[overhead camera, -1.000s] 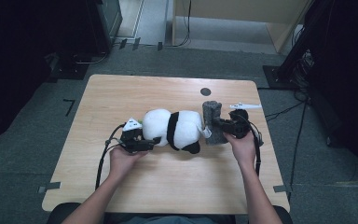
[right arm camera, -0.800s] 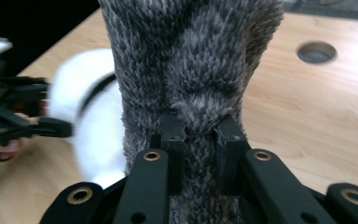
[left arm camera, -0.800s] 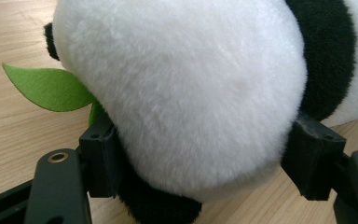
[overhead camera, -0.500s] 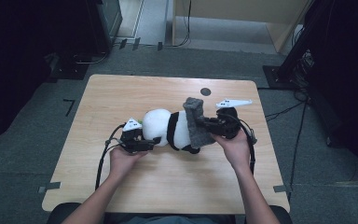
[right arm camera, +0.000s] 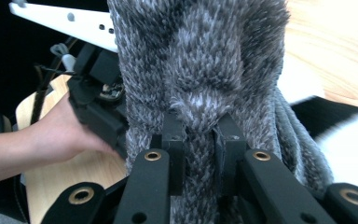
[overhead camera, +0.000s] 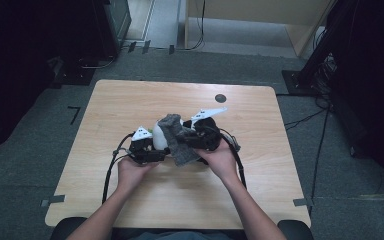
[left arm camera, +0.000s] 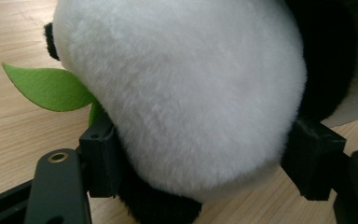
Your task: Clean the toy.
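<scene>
A black-and-white panda plush [overhead camera: 158, 136] lies in the middle of the wooden table [overhead camera: 130, 100]. My left gripper [overhead camera: 157, 151] is shut on its white fur [left arm camera: 186, 93], one pad pressing each side. A green felt leaf [left arm camera: 51, 86] sticks out beside the plush. My right gripper [overhead camera: 189, 141] is shut on a grey fuzzy cloth [overhead camera: 176, 141], which drapes over the panda and hides most of its body. In the right gripper view the jaws [right arm camera: 200, 140] pinch a fold of the grey cloth [right arm camera: 200, 56], with the left gripper [right arm camera: 98, 102] and its hand beyond.
A small dark round mark [overhead camera: 220, 98] sits near the table's far edge. Bare wood lies on all sides of the plush. Cables trail from both grippers toward the front edge. Dark equipment stands [overhead camera: 310, 75] are on the floor behind.
My right gripper has carried the grey cloth leftward from the panda's right end and laid it over the plush. The left gripper and the panda have stayed put.
</scene>
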Demonstrator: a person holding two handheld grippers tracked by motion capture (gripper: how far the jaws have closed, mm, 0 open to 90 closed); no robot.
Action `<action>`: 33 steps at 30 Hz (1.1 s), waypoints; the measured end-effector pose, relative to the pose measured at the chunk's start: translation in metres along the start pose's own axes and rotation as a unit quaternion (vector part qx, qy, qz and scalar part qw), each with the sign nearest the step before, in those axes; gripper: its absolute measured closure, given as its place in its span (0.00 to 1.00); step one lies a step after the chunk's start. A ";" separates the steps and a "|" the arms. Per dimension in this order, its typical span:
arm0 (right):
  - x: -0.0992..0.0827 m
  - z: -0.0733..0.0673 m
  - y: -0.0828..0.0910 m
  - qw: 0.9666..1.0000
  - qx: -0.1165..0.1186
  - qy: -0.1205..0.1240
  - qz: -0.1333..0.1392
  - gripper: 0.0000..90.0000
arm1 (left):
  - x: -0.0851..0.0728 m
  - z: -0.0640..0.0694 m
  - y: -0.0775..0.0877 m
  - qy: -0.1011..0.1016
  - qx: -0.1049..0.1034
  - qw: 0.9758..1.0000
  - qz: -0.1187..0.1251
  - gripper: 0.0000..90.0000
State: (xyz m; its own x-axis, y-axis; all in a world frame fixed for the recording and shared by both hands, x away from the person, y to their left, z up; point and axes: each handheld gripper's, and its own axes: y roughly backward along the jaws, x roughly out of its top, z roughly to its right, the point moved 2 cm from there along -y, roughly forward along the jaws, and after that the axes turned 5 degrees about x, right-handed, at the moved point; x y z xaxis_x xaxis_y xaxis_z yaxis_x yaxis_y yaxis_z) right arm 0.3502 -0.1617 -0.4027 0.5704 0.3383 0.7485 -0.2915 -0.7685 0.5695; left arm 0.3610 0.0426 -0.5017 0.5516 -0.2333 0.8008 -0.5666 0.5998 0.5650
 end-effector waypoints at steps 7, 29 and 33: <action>0.002 0.004 -0.039 1.000 0.002 -0.011 -0.023 0.87 | 0.000 0.000 0.000 0.002 0.000 1.000 0.000 0.28; -0.021 0.015 -0.021 1.000 -0.013 -0.004 -0.027 0.87 | 0.000 0.000 0.000 0.000 -0.002 1.000 0.002 0.29; -0.028 0.015 -0.010 0.999 -0.014 -0.005 -0.030 0.87 | 0.000 0.000 0.000 -0.001 -0.003 1.000 -0.001 0.30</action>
State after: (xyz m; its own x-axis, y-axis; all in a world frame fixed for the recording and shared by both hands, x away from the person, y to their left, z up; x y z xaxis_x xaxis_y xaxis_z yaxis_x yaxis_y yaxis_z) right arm 0.3486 -0.1715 -0.4339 0.5959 0.3781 0.7085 -0.2772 -0.7312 0.6233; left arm 0.3607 0.0429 -0.5014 0.5509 -0.2355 0.8006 -0.5621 0.6044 0.5646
